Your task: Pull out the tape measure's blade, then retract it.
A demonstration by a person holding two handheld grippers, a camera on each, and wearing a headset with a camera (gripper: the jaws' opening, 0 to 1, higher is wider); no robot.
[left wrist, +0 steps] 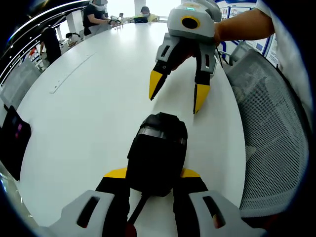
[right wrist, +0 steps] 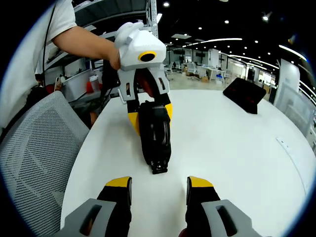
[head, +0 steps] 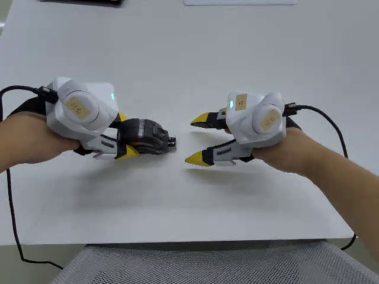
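A black tape measure [head: 146, 136] rests on the white table, clamped between the yellow-tipped jaws of my left gripper [head: 124, 135]. Its case [left wrist: 158, 150] sits squarely between those jaws in the left gripper view, and its blade hook [right wrist: 159, 169] points toward my right gripper; the blade is fully wound in. My right gripper [head: 196, 139] stands open a short way to the right of the hook, with nothing between its fingers [right wrist: 118, 190]. In the left gripper view the right gripper [left wrist: 176, 94] faces me with its jaws apart.
The white table [head: 195, 53] stretches far behind both grippers. A dark tablet [right wrist: 245, 95] lies at the far side. A mesh chair [head: 195, 266] stands at the table's near edge. Black cables [head: 12, 201] trail from both grippers.
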